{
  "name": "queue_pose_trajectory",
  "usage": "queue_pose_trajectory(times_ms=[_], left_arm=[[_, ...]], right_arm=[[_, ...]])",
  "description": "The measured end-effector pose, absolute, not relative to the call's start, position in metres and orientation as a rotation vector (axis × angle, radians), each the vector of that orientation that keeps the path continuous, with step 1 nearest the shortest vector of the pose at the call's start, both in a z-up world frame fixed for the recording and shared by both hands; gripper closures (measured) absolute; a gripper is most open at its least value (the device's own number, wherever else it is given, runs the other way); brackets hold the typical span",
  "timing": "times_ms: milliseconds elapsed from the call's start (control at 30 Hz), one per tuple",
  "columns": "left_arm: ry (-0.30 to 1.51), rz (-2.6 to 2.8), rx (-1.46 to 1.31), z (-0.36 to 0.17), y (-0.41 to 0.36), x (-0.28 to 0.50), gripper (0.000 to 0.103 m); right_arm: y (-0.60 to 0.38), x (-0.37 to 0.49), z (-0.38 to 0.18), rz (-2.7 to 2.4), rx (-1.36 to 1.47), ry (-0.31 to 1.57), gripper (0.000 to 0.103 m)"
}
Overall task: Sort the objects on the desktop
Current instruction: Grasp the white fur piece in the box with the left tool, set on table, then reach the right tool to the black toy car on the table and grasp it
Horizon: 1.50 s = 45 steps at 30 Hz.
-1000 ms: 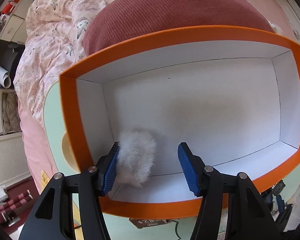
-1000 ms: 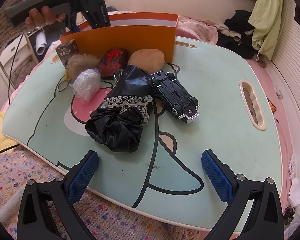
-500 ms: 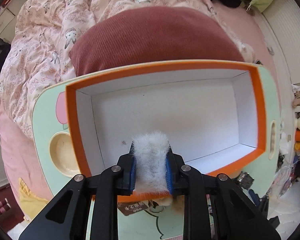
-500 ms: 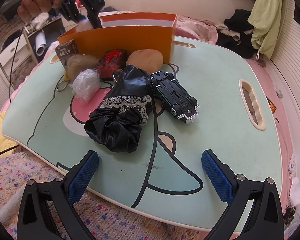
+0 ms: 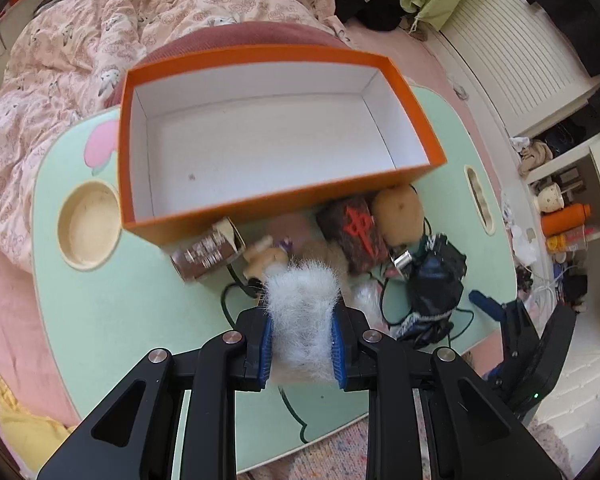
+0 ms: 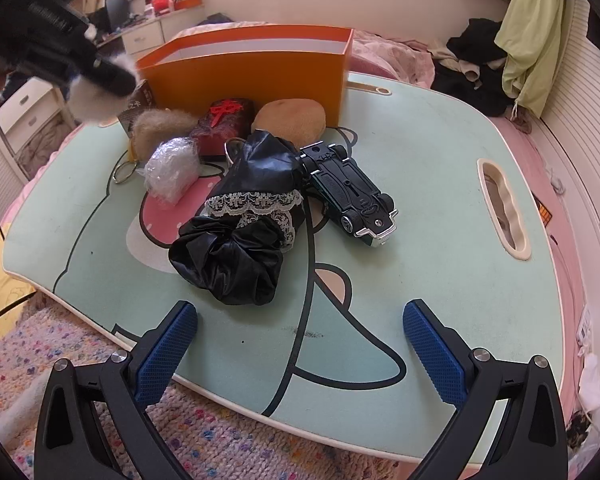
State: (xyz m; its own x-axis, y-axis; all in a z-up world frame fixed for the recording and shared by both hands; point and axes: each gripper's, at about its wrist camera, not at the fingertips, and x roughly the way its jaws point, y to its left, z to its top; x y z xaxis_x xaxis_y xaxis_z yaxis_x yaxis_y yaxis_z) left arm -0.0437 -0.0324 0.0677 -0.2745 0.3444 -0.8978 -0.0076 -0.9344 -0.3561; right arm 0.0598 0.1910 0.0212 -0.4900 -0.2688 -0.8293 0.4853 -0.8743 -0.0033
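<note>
- Left wrist view: our left gripper (image 5: pixel 303 340) pinches the pompom (image 5: pixel 302 312) between its blue pads, jaws pressed in on the fluff from both sides. The pompom sits right between the fingers, held in the air over the tray (image 5: pixel 112 312).
- Ahead of the fingertips lies the clutter; beyond it, the orange box (image 5: pixel 268 204), whose white inside shows nothing in it.
- We judge the pompom very light and soft: it squashes, won't slip or break, and any grip through its middle serves.
- Right wrist view: our right gripper (image 6: pixel 300 354) has its fingers spread wide, holding nothing, hovering at the tray's near edge.
- Just ahead between the fingers sits the black scrunchie (image 6: pixel 228 260), soft and easy to pinch anywhere; beyond it to the right, the toy car (image 6: pixel 348 192) lies upside down, stiff and best taken across its narrow sides, we think.
- Farther off, against the box, are the other small items; the pompom shows far left, blurred.
- The tray is a smooth mint lap board with a cartoon print, resting on a speckled blanket in a cluttered bedroom.
</note>
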Motion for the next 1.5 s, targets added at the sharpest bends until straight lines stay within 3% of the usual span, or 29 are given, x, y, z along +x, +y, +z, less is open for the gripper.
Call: queue_pose_trajectory(times_ms=[267, 433, 467, 500, 567, 667, 1200, 1233, 1267, 1500], left_arm=[[-0.469, 2.379, -1.646, 0.025, -0.019, -0.012, 0.078], [-0.457, 2.618, -1.413, 0.039, -0.023, -0.003, 0.071], [-0.449, 2.678, -1.362, 0.045, -0.024, 0.001, 0.062], [-0.435, 2.742, -1.311, 0.051, -0.024, 0.006, 0.045], [-0.406, 2.845, -1.204, 0.063, -0.025, 0.018, 0.027], [-0.358, 2.949, -1.075, 0.074, -0.025, 0.043, 0.017], [-0.259, 2.851, -1.396, 0.010, 0.005, 0.063, 0.016], [-0.222, 2.870, -1.403, 0.009, 0.007, 0.062, 0.014], [-0.205, 2.872, -1.410, 0.006, 0.009, 0.060, 0.000], [-0.194, 2.875, -1.367, 0.004, 0.008, 0.060, 0.000]], right_arm=[[0.191, 0.060, 0.021, -2.364, 1.256, 0.330, 0.000], [0.191, 0.060, 0.021, -2.363, 1.257, 0.329, 0.000], [0.191, 0.060, 0.021, -2.364, 1.256, 0.330, 0.000], [0.191, 0.059, 0.021, -2.364, 1.257, 0.331, 0.000], [0.191, 0.059, 0.021, -2.364, 1.257, 0.331, 0.000], [0.191, 0.059, 0.021, -2.364, 1.257, 0.331, 0.000], [0.193, 0.060, 0.021, -2.373, 1.233, 0.329, 0.000], [0.193, 0.060, 0.021, -2.374, 1.230, 0.330, 0.000], [0.192, 0.060, 0.020, -2.374, 1.224, 0.332, 0.000], [0.194, 0.060, 0.018, -2.383, 1.168, 0.326, 0.000]])
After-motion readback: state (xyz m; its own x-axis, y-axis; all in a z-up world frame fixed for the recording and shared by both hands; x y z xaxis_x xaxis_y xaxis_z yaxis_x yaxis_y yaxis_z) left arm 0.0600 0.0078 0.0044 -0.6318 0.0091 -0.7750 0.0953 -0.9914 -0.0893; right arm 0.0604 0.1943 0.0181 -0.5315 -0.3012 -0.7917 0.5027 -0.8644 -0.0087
